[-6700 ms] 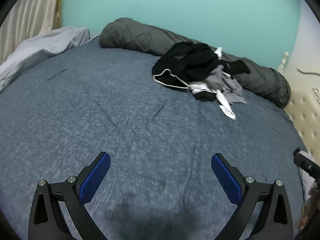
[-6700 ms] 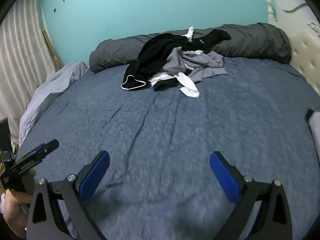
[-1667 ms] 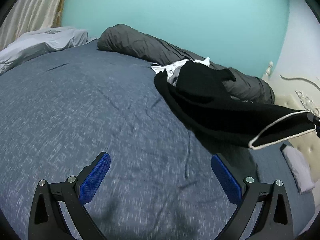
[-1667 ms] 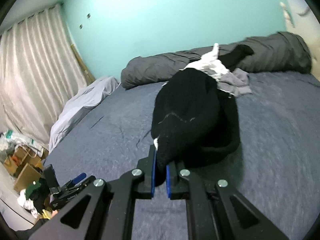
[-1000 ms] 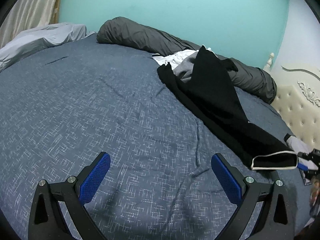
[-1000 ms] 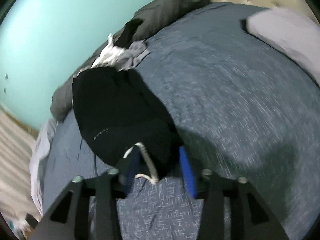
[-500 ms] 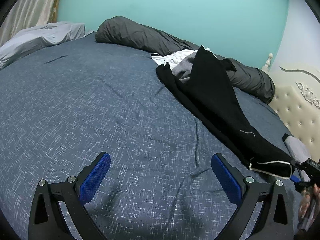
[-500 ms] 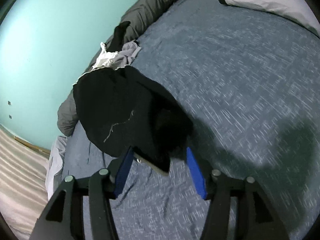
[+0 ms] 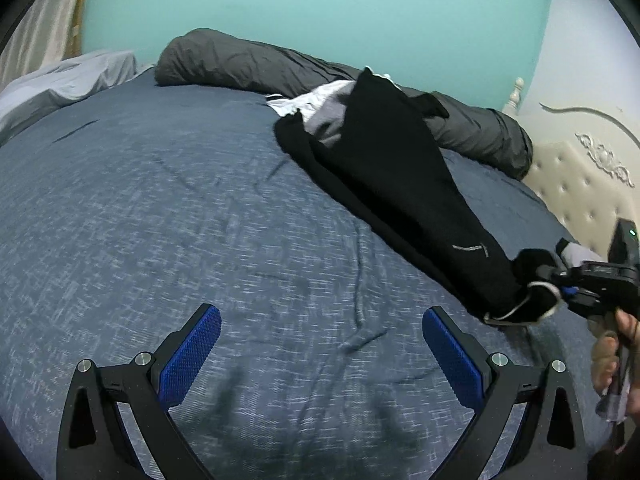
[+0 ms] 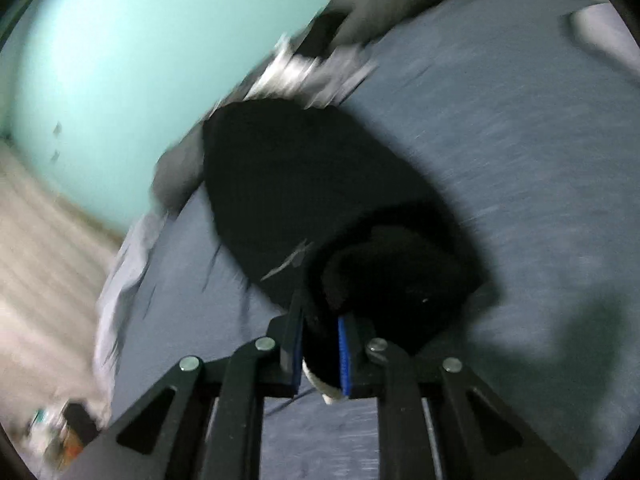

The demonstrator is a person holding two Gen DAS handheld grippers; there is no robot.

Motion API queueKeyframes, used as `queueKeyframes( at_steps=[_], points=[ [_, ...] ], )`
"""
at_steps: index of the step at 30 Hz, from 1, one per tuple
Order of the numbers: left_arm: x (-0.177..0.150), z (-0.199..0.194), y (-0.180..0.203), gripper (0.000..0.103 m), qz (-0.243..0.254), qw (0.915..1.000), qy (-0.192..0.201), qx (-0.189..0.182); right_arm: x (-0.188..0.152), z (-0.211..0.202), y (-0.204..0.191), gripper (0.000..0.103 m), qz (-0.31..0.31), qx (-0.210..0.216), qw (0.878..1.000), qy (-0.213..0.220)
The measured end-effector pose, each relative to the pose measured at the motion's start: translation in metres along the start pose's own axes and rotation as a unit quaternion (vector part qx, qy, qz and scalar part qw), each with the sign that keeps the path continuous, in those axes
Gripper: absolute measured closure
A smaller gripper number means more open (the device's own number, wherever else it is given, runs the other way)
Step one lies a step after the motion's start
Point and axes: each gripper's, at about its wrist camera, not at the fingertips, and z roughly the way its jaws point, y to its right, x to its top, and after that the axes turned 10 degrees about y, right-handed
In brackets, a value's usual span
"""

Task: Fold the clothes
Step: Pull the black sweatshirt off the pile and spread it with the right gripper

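A black garment (image 9: 400, 168) with a white-piped hem stretches from the clothes pile (image 9: 324, 108) at the far side of the bed toward the near right. My right gripper (image 9: 560, 284) has its bunched hem end. In the right wrist view the black garment (image 10: 304, 184) fills the gap between the blue pads (image 10: 343, 344), and the jaws of the right gripper (image 10: 320, 320) are closing on it. My left gripper (image 9: 322, 314) hovers open over bare blue bedcover (image 9: 160, 220), left of the garment, with nothing between its fingers.
A rolled dark grey duvet (image 9: 240, 64) lies along the teal wall. Light grey bedding (image 9: 68, 80) is at the far left, a cream tufted headboard (image 9: 580, 184) and a pillow (image 10: 608, 36) at the right. A person's hand (image 9: 612, 352) holds the right gripper. Floor clutter (image 10: 60, 432) lies beside the bed.
The right jaws, wide around the black hem half a second ago, have closed onto it, and the garment's end has bunched up. The left gripper has shifted slightly over the bedcover and stays open.
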Motion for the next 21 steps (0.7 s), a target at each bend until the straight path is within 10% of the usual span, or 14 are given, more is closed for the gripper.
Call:
queueKeyframes(
  at_steps=[7, 21],
  points=[
    [0.004, 0.012, 0.022, 0.0, 0.015, 0.9996, -0.006, -0.025, -0.008, -0.006, 0.005, 0.057, 0.005, 0.009, 1.0, 0.0],
    [0.007, 0.021, 0.114, 0.0, 0.071, 0.9904, -0.027, -0.115, -0.01, -0.132, 0.098, 0.054, 0.076, -0.093, 0.988, 0.102]
  ],
)
